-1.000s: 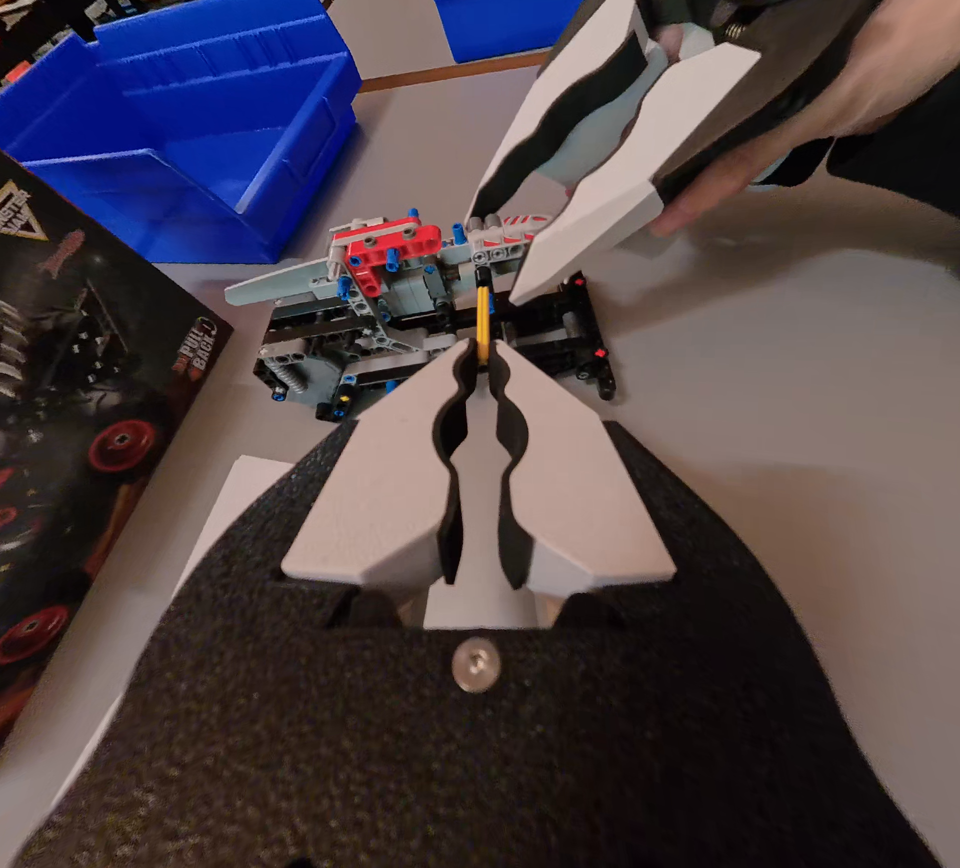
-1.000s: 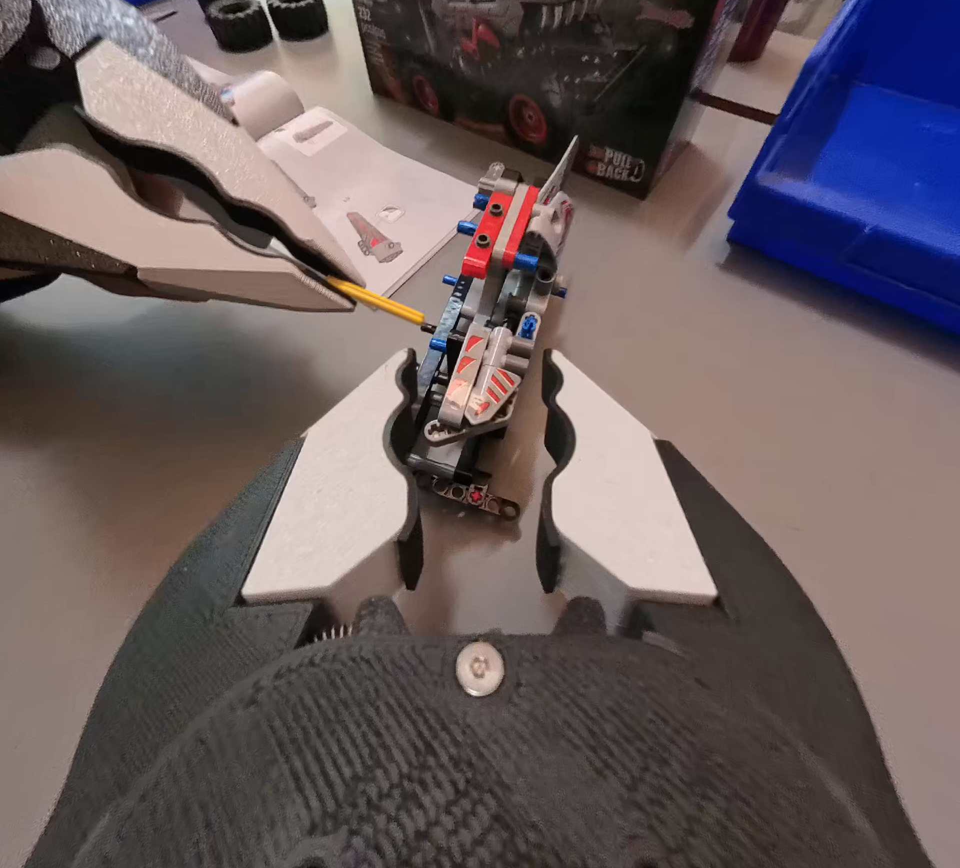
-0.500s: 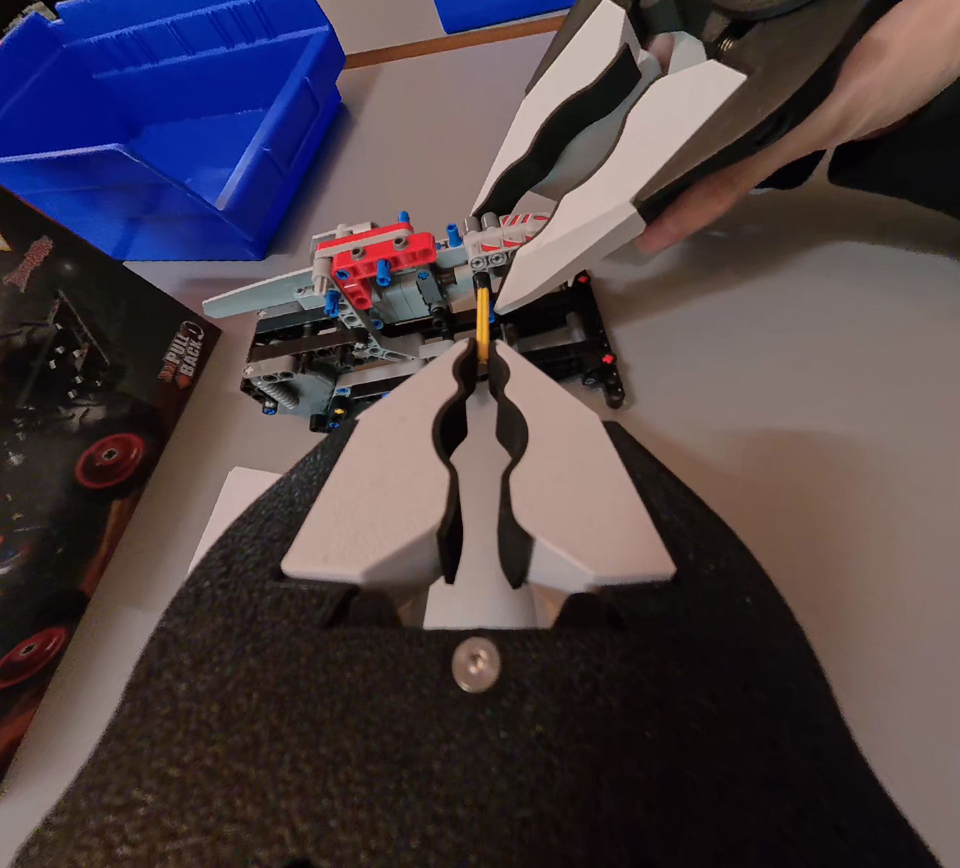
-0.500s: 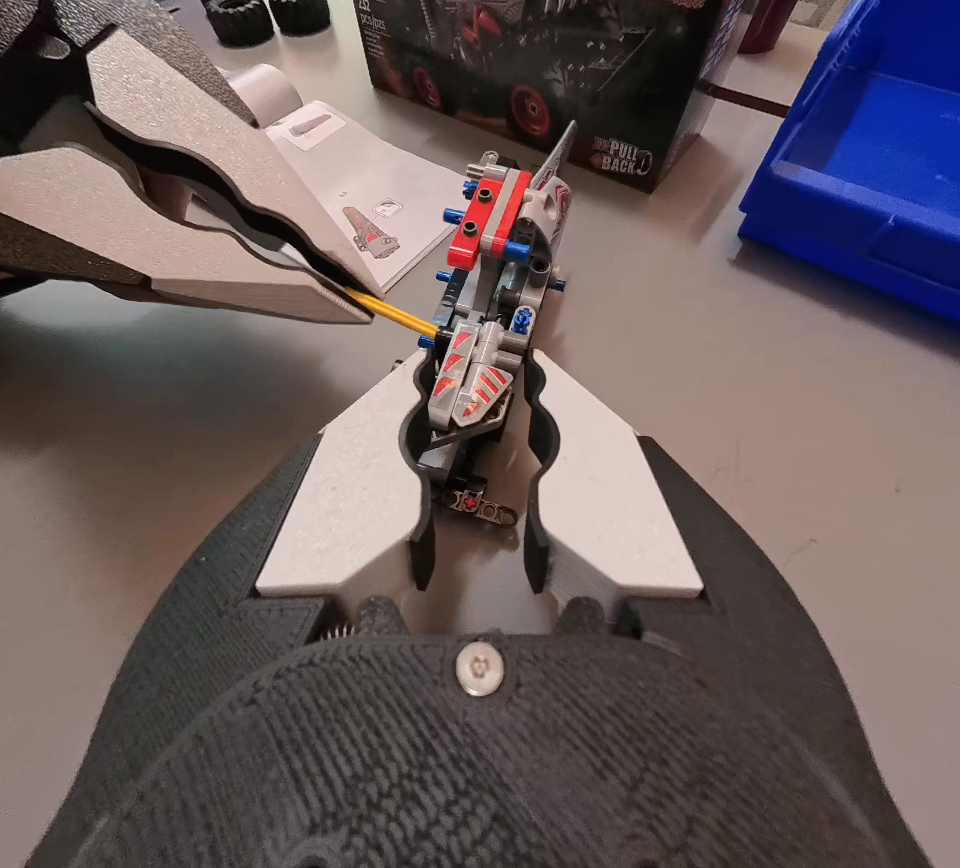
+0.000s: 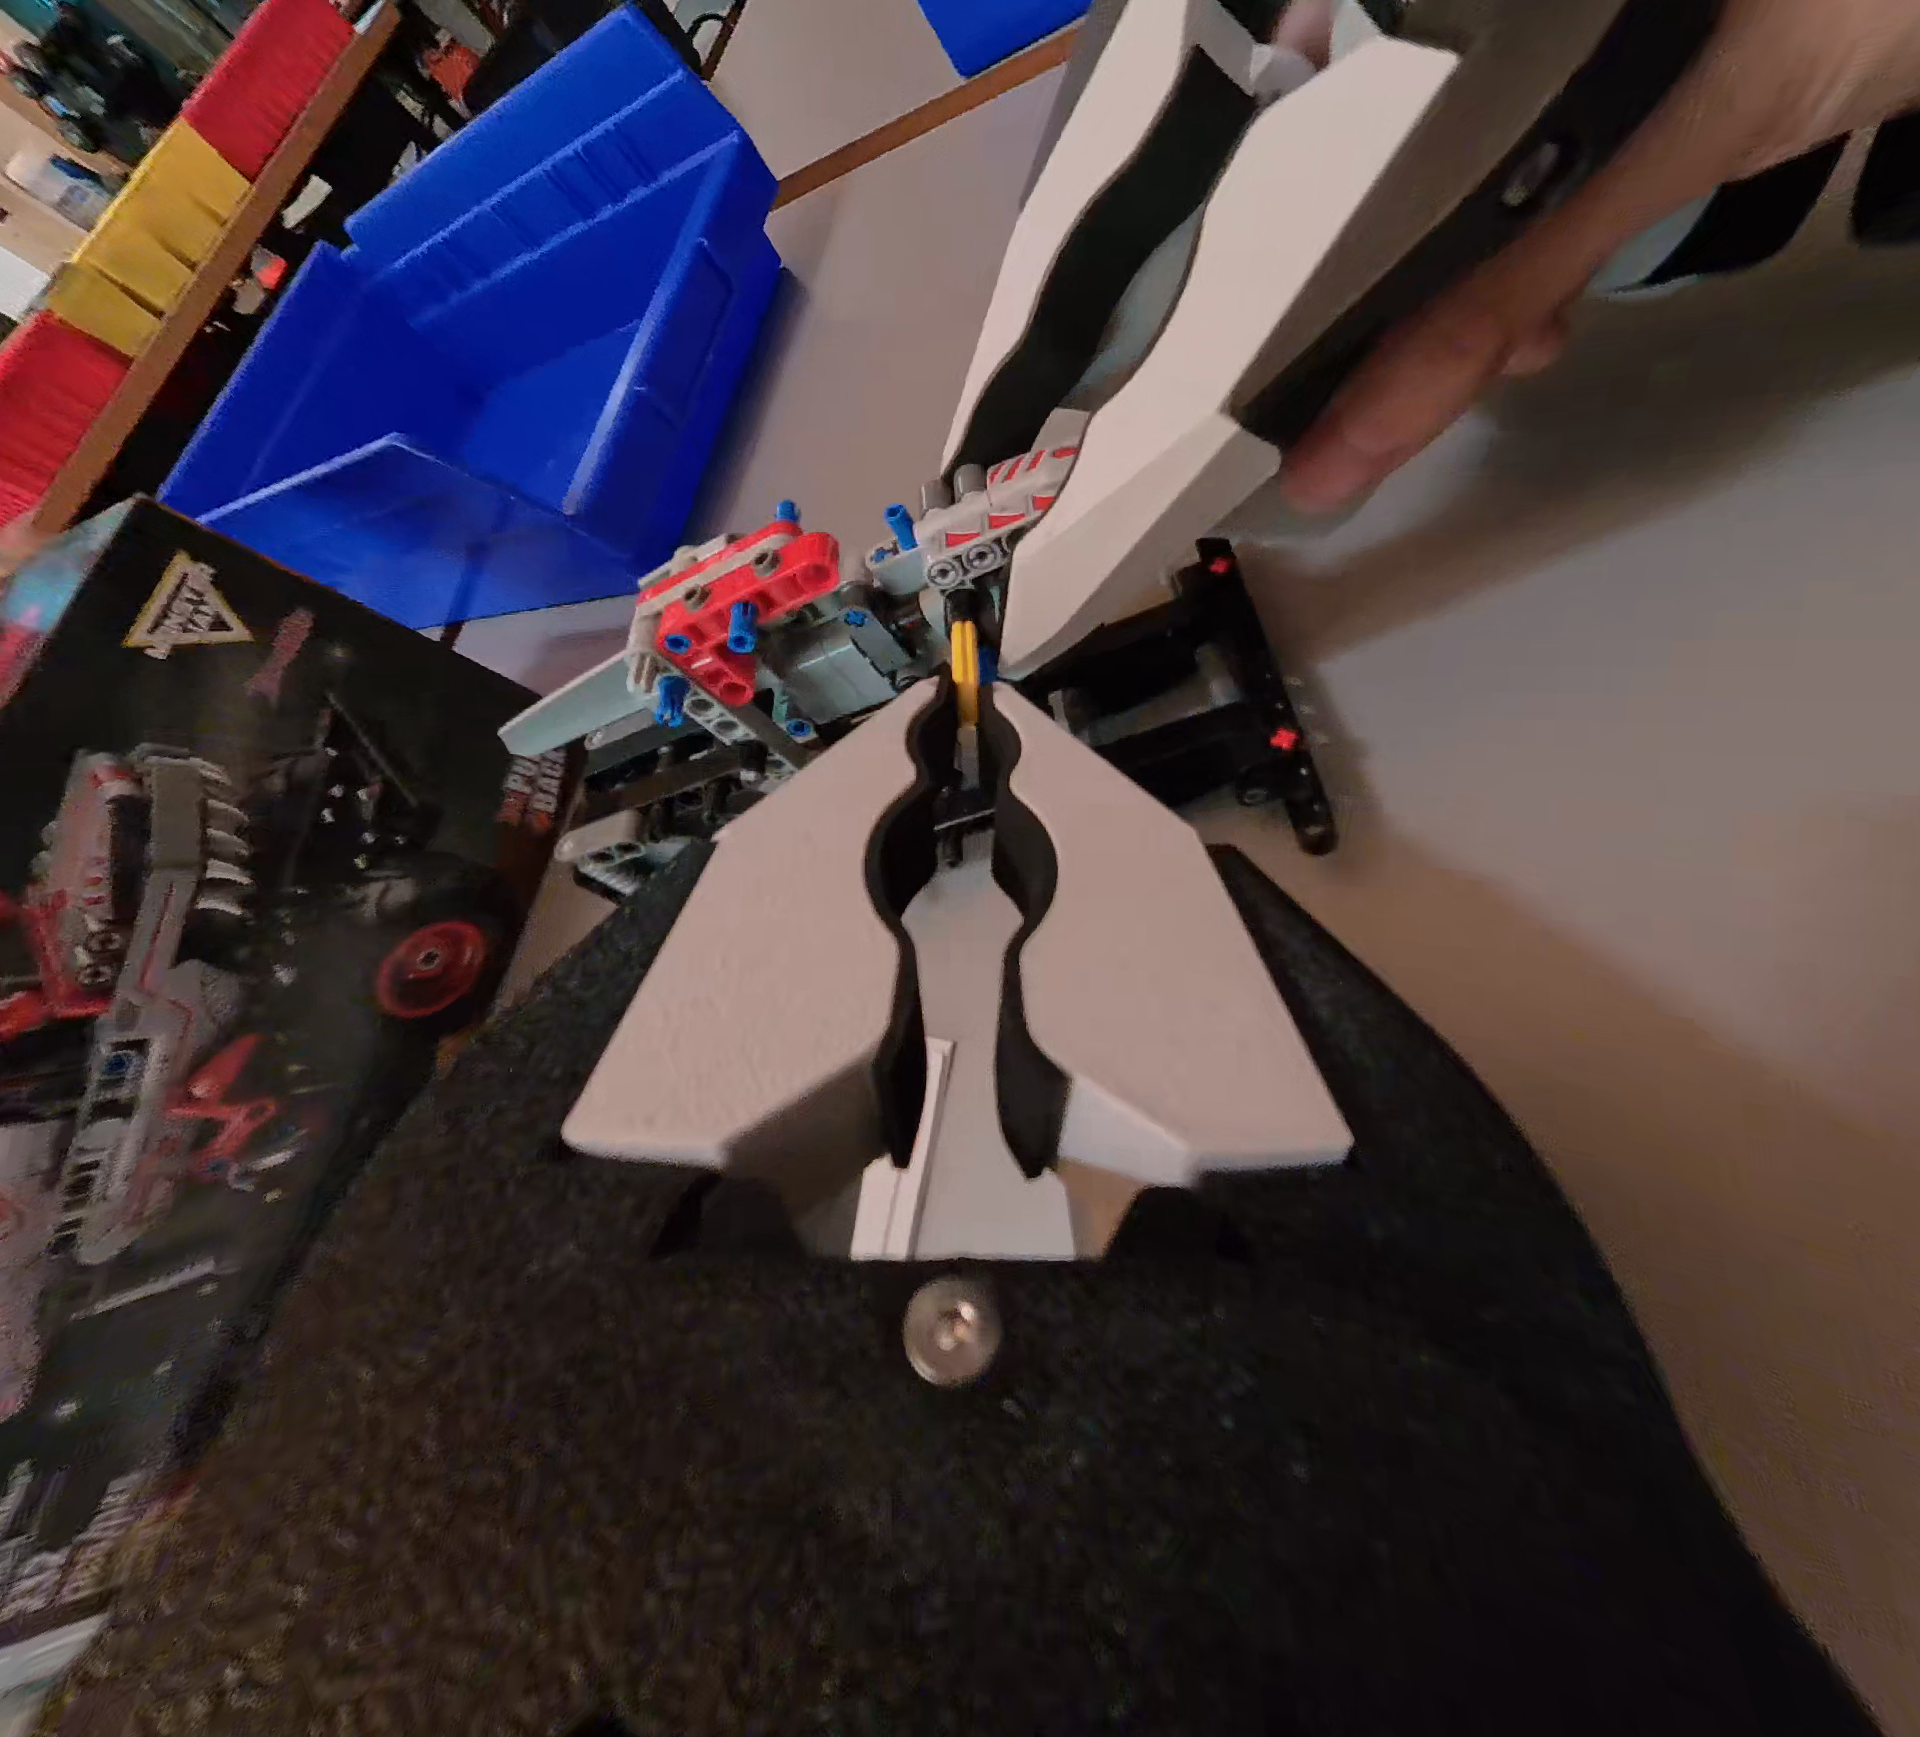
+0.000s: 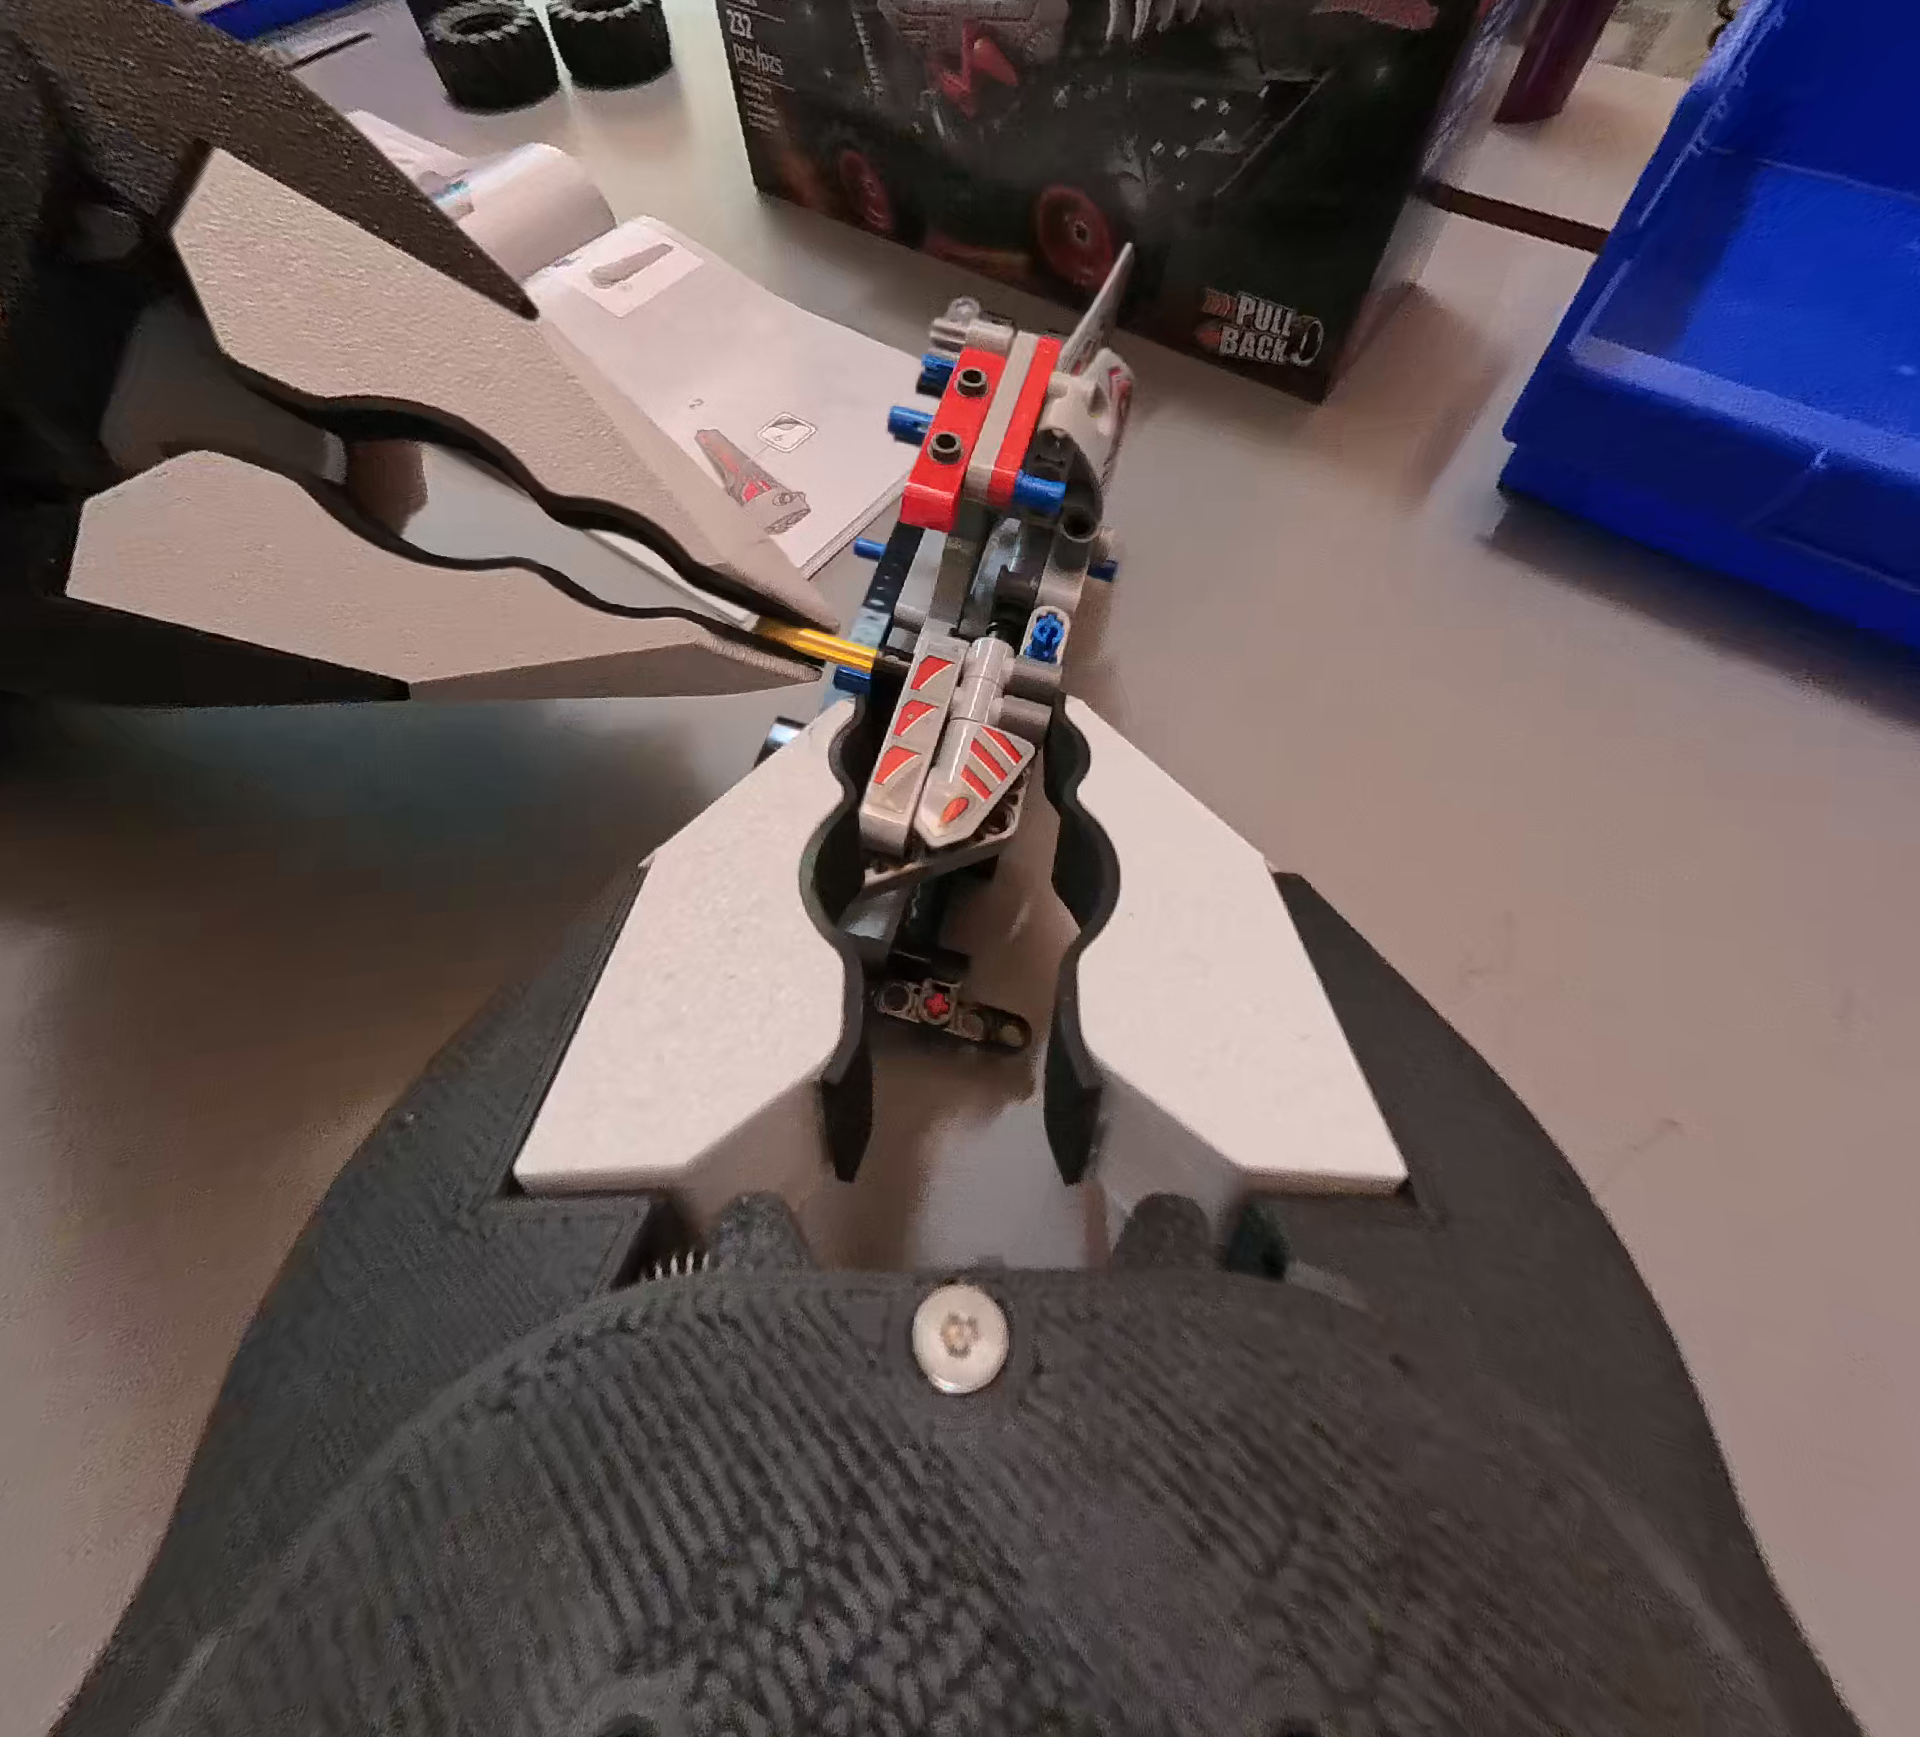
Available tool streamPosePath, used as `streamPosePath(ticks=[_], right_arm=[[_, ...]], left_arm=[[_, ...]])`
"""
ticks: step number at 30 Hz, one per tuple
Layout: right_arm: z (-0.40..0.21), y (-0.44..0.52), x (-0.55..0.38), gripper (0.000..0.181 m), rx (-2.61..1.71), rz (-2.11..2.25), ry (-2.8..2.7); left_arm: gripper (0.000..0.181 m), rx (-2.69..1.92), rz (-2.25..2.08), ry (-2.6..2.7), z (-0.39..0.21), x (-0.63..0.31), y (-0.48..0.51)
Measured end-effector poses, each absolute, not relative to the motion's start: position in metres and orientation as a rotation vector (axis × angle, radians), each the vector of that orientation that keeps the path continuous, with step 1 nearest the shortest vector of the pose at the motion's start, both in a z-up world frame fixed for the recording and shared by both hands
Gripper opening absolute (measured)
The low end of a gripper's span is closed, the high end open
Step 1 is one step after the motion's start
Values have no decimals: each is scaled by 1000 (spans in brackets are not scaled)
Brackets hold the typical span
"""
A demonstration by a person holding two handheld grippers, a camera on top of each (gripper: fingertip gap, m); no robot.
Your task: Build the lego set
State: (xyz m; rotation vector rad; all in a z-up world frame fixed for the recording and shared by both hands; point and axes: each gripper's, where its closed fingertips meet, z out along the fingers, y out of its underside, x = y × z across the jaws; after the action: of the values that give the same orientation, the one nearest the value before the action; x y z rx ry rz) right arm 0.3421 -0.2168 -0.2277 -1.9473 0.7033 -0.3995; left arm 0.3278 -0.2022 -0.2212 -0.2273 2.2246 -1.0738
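A grey table [image 6: 1455, 804] fills both views. On it, at the far side in the right wrist view, stands the dark set box [image 6: 1101, 77], printed with a toothed monster truck. A large blue bin [image 6: 1756, 357] sits at the right edge of that view, and the left wrist view shows the same kind of blue bin [image 5: 499, 337] behind the model, with a second one farther back.

An open instruction booklet [image 6: 727, 399] lies flat on the table to the left of the box, and four black tyres [image 6: 540, 20] are grouped near the back left corner.

In the middle of the table rests the partly built lego model [image 6: 987, 544]: a black frame below, grey panels with red stripes at the near end, and a red beam with blue pins on top. The right gripper [image 6: 956, 731] is closed around the striped grey end of the model, one finger pressed to each side, with the model's black frame sitting on the table between them. A hand [image 5: 1683, 160] holds this gripper in the left wrist view.

The left gripper [image 5: 966, 711] comes in from the side, its tips pinched tight on a thin yellow axle [image 6: 821, 643]. The axle points at the model's side, its far end touching or entering the frame just beside a blue pin; which cannot be told.
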Motion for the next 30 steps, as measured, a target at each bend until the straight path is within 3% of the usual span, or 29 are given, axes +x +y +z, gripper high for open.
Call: streamPosePath(ticks=[13, 16, 21, 30], right_arm=[[-228, -217, 345, 31, -1955, -439, 695], [-227, -218, 344, 32, -1962, -447, 685], [-214, -224, 339, 58, -1919, -425, 684], [-193, -240, 329, 79, -2037, -608, 653]], left_arm=[[2, -278, -1163, 2247, -225, 329, -204], [17, -326, -1192, 2273, -225, 327, -200], [26, -340, -1226, 2266, -217, 311, -180], [26, -472, -1296, 2240, -210, 262, -105]])
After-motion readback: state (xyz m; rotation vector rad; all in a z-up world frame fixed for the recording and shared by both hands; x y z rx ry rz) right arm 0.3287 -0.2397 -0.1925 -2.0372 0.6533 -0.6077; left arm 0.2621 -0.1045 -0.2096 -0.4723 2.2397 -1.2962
